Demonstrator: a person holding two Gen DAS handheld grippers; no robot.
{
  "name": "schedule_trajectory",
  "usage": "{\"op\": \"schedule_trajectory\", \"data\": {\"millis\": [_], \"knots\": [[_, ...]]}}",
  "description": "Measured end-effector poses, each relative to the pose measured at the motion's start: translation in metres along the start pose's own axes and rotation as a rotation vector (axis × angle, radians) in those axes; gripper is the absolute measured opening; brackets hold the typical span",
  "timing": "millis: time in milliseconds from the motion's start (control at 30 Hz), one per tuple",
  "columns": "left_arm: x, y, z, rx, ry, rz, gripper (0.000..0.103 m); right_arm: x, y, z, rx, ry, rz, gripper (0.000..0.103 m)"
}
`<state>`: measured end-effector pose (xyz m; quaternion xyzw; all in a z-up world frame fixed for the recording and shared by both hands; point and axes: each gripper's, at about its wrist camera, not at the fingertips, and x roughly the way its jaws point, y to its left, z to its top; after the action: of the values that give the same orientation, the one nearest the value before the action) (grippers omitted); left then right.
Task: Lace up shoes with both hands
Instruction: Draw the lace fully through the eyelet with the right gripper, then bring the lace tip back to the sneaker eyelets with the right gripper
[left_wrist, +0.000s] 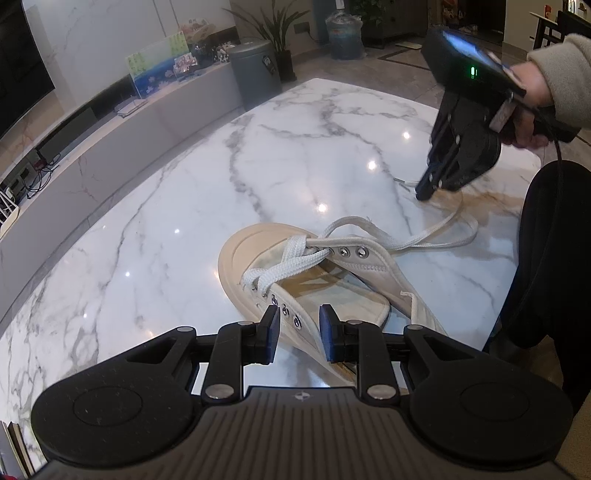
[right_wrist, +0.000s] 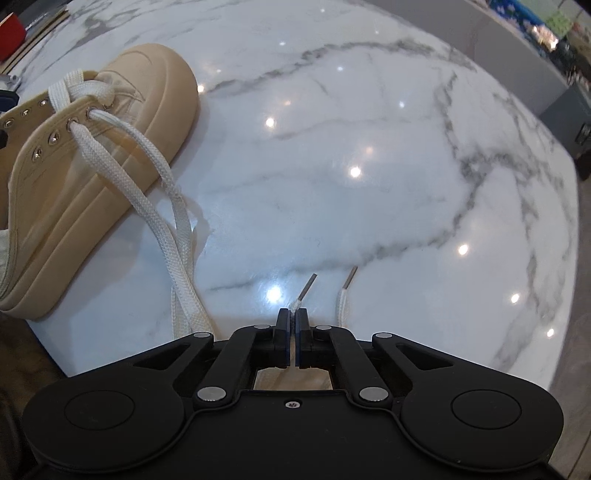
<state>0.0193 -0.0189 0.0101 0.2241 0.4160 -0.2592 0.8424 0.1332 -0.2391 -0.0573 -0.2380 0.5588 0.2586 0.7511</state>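
Your right gripper (right_wrist: 293, 314) is pinching the lace tip (right_wrist: 307, 286), well right of the shoe (left_wrist: 295, 273); your left gripper (left_wrist: 298, 325), narrowly open and empty, is hovering nearer its eyelets (left_wrist: 286, 308).

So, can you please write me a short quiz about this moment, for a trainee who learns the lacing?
1. True or false: the right tongs are shut on a lace tip.
2. Where does the other lace tip lie? A) on the floor B) on the marble table C) in a drawer
3. Fill in: the lace passes only through the eyelets nearest the shoe's ____.

Key: 1 true; 2 B; 3 toe.
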Motion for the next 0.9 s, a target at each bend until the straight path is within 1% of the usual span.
{"op": "schedule_trajectory", "data": {"millis": [67,167,433,533,800,900], "knots": [[0.001,0.000,0.000,-0.004,0.008,-0.006,0.022,-0.011,-0.002,0.003,-0.006,-0.027,-0.028,0.001],[0.002,0.000,-0.001,-0.011,0.017,-0.019,0.016,-0.031,-0.006,0.007,-0.020,-0.060,-0.081,0.001],[0.003,0.000,-0.004,-0.020,0.023,-0.018,0.015,-0.088,-0.027,0.013,-0.014,-0.159,-0.242,0.001],[0.003,0.001,-0.005,-0.026,0.024,-0.018,0.014,-0.100,-0.035,0.016,-0.005,-0.179,-0.283,0.001],[0.005,0.001,-0.008,-0.036,0.033,-0.008,0.014,-0.136,-0.054,0.019,-0.006,-0.226,-0.434,0.000],[0.006,0.003,-0.010,-0.047,0.034,-0.006,0.014,-0.147,-0.058,0.020,-0.006,-0.244,-0.476,0.000]]}}
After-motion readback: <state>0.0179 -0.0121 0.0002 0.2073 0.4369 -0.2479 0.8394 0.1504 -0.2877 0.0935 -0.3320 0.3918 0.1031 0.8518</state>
